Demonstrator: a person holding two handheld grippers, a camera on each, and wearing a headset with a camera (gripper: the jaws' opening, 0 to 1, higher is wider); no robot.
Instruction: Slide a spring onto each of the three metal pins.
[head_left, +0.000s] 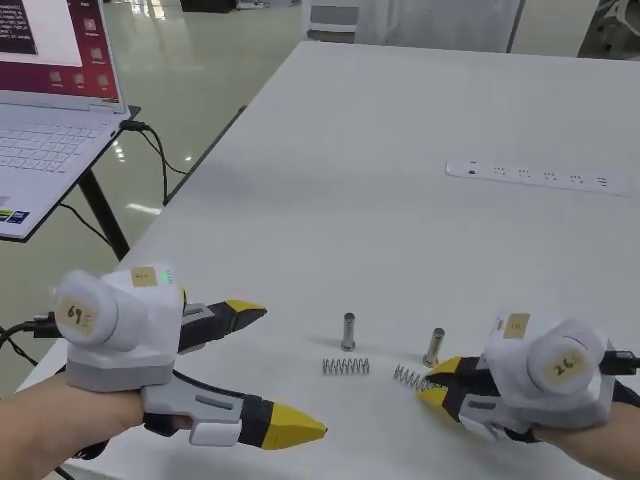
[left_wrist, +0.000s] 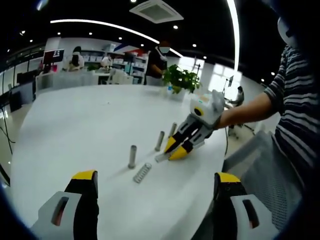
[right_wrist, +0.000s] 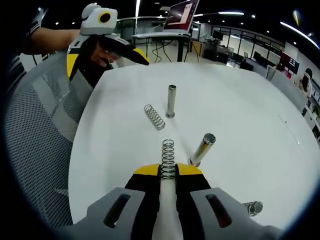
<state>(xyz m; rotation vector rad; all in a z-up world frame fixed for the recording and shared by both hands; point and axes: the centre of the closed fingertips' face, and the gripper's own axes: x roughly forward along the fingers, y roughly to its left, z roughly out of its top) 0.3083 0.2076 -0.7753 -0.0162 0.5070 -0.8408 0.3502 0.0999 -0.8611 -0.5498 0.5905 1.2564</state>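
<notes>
Two upright metal pins (head_left: 348, 331) (head_left: 434, 346) stand on the white table (head_left: 400, 150). A loose spring (head_left: 346, 366) lies in front of the left one. My right gripper (head_left: 438, 382) is shut on the end of a second spring (head_left: 408, 377), which points toward the nearer pin. In the right gripper view that held spring (right_wrist: 168, 150) sticks out from the shut jaws beside a pin (right_wrist: 202, 149), and a third pin (right_wrist: 252, 206) is at lower right. My left gripper (head_left: 272, 370) hovers open and holds nothing, left of the pins.
An open laptop (head_left: 50, 90) sits on a stand at the far left, off the table. A white power strip (head_left: 540, 177) lies at the back right. A mesh chair (right_wrist: 45, 135) is by the table's near edge.
</notes>
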